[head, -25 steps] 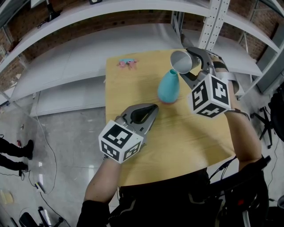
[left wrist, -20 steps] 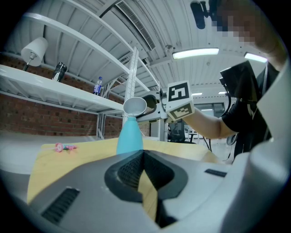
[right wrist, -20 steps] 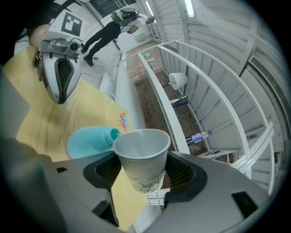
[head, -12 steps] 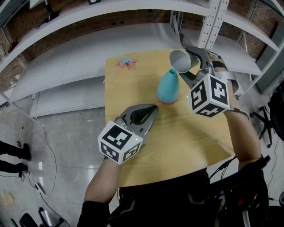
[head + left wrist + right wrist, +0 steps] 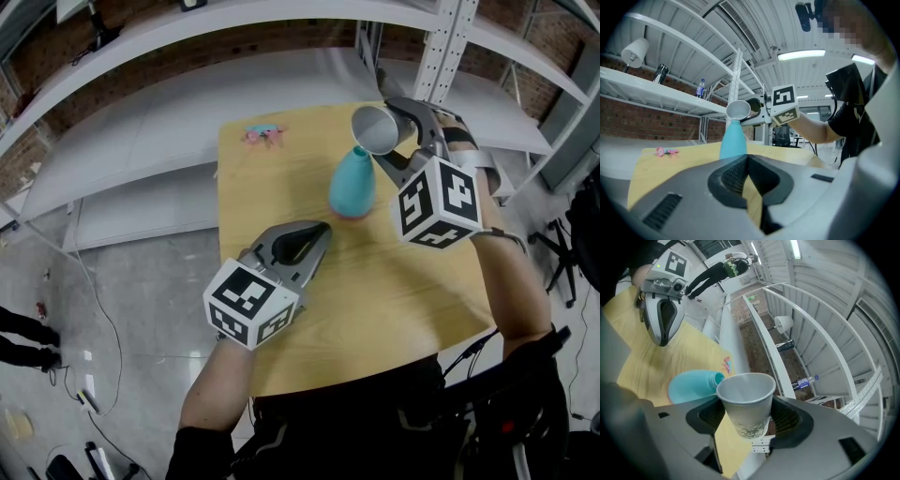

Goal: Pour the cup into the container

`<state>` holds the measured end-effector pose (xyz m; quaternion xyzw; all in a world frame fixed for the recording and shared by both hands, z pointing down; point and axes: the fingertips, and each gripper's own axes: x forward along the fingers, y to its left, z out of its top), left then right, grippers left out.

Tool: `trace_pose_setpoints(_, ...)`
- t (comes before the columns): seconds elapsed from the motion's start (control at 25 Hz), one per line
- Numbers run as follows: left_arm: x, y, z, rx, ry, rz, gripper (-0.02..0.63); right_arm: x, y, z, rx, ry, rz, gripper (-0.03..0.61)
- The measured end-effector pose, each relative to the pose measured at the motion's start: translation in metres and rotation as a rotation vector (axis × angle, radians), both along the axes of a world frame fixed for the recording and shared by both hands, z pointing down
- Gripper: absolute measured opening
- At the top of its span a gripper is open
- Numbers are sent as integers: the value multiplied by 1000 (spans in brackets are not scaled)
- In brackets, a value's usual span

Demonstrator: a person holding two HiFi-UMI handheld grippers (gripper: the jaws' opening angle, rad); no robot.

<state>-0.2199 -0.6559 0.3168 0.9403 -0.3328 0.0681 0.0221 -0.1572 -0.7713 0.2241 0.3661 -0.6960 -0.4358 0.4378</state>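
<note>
A teal bottle-shaped container [image 5: 352, 184] stands upright on the wooden table [image 5: 394, 300], its narrow neck at the top. My right gripper [image 5: 396, 141] is shut on a white paper cup [image 5: 378, 129], tipped on its side with its rim right beside the container's mouth [image 5: 718, 377]. In the right gripper view the cup [image 5: 746, 404] sits between the jaws and its inside looks empty. My left gripper [image 5: 314, 239] hovers over the near left of the table, shut with nothing in it, pointing toward the container [image 5: 733, 138].
A small pink and blue object [image 5: 262, 134] lies at the table's far left corner. White metal shelving [image 5: 281, 84] runs behind the table, with a post [image 5: 442, 47] just beyond the cup. A water bottle [image 5: 804, 381] and paper roll [image 5: 783, 323] sit on the shelves.
</note>
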Motion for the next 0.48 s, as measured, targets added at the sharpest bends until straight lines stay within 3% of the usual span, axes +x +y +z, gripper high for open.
trace_pose_setpoints(0.48, -3, -2, 1, -4, 3, -11, -8, -1, -2, 0, 5, -8, 0, 308)
